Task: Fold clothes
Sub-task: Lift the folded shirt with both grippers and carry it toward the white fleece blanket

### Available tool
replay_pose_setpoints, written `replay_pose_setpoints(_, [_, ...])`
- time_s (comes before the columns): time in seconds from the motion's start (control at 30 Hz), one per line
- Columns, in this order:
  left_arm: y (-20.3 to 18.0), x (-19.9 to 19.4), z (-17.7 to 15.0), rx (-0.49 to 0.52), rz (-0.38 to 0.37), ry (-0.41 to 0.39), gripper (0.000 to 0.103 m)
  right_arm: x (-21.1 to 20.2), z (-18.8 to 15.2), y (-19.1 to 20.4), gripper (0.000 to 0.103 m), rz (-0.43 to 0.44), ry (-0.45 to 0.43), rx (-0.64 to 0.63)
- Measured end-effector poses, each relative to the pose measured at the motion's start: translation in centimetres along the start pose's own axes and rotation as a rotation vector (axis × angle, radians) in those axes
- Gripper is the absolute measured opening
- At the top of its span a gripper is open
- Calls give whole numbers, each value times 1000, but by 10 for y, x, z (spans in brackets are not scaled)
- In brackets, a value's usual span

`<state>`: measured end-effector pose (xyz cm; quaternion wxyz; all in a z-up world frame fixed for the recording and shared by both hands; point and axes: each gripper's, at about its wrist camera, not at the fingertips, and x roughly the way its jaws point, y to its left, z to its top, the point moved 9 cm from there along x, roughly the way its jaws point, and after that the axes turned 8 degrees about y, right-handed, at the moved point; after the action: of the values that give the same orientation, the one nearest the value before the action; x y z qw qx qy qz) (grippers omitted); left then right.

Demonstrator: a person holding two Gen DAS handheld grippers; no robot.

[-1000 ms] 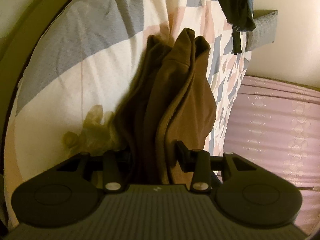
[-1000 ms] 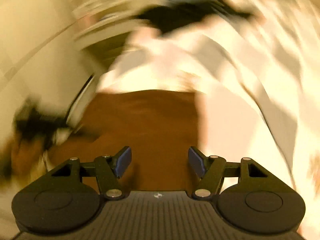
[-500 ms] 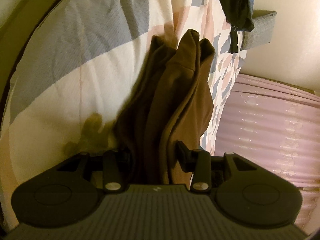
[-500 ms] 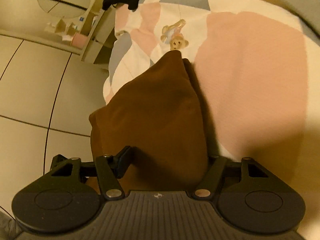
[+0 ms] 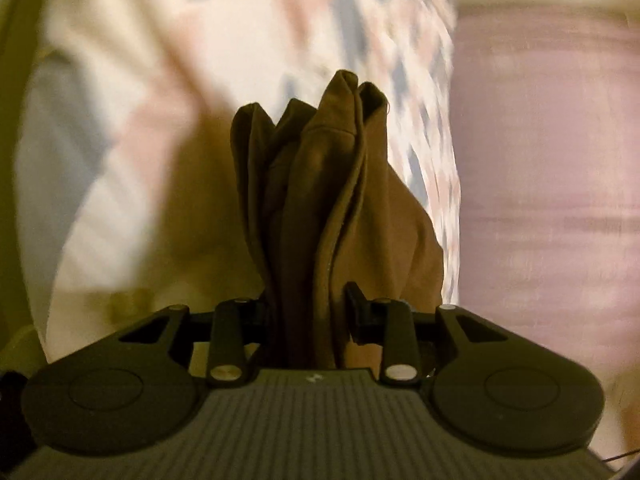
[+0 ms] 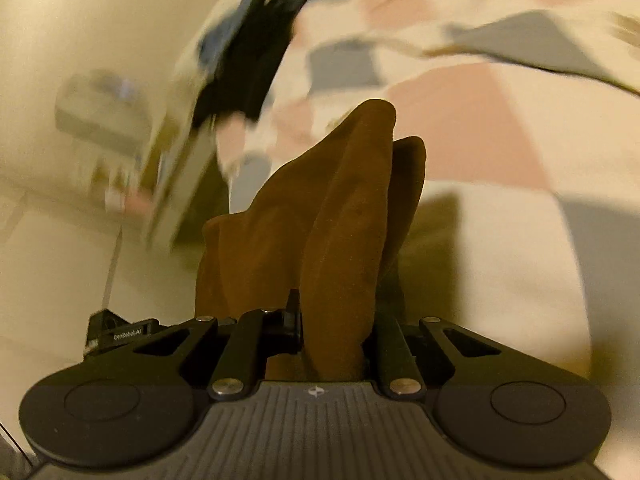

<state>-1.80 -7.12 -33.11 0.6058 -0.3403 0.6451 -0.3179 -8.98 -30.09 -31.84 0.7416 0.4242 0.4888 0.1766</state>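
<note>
Left gripper (image 5: pixel 306 312) and right gripper (image 6: pixel 336 328) each clamp bunched brown garment (image 5: pixel 332 200). Keep both grips firm; spread it flat over the bed (image 6: pixel 500 220).

"GenRobot.AI" in white on a small black mount (image 6: pixel 114 334) left of the right hand-held gripper (image 6: pixel 334 332)

Left view: bedding (image 5: pixel 248 56) beyond the gripper (image 5: pixel 306 312) smeared by motion, pattern unreadable; pink surface (image 5: pixel 540 168) to its right blurred. Fingertips buried in the brown cloth (image 5: pixel 320 200). Right view: dark garment (image 6: pixel 256 52) ahead-left blurred; shelf items (image 6: pixel 104 100) far left unreadable. Right gripper (image 6: pixel 334 328) tips hidden by the cloth; its lower part cut off.
</note>
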Motion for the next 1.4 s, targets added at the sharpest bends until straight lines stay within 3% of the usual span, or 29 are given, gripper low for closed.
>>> replay_pose_setpoints(0.2, [-77, 61, -9, 263, 60, 302, 28, -98, -74, -38, 15, 0, -377, 317])
replay_pose_setpoints(0.3, [-117, 117, -35, 381, 63, 474, 28, -154, -128, -61, 15, -28, -566, 467])
replay_pose_setpoints(0.4, [-164, 184, -84, 511, 49, 665, 28, -213, -197, -80, 15, -76, -782, 615])
replay_pose_setpoints(0.53, [-235, 267, -194, 733, -5, 921, 28, -289, -295, -96, 15, -168, -1111, 775])
replay_pose_setpoints(0.67, [-303, 331, -346, 928, -91, 1174, 28, -357, -389, -97, 15, -259, -1474, 908])
replay_pose_setpoints(0.77, [-353, 363, -462, 1112, -156, 1318, 28, -400, -443, -100, 15, -315, -1717, 988])
replay_pose_setpoints(0.9, [-402, 396, -576, 1292, -217, 1467, 28, -449, -493, -112, 15, -318, -2006, 1078])
replay_pose_setpoints(0.97, [-420, 411, -622, 1357, -226, 1513, 28, -467, -503, -123, 15, -301, -2095, 1109])
replay_pose_setpoints(1.13, [-437, 433, -672, 1449, -215, 1544, 28, -500, -522, -156, 15, -259, -2245, 1179])
replay_pose_setpoints(1.3, [-430, 460, -683, 1471, -186, 1575, 28, -494, -532, -169, 15, -234, -2267, 1234])
replay_pose_setpoints(1.4, [-426, 499, -692, 1469, -147, 1598, 28, -483, -523, -184, 15, -231, -2251, 1281])
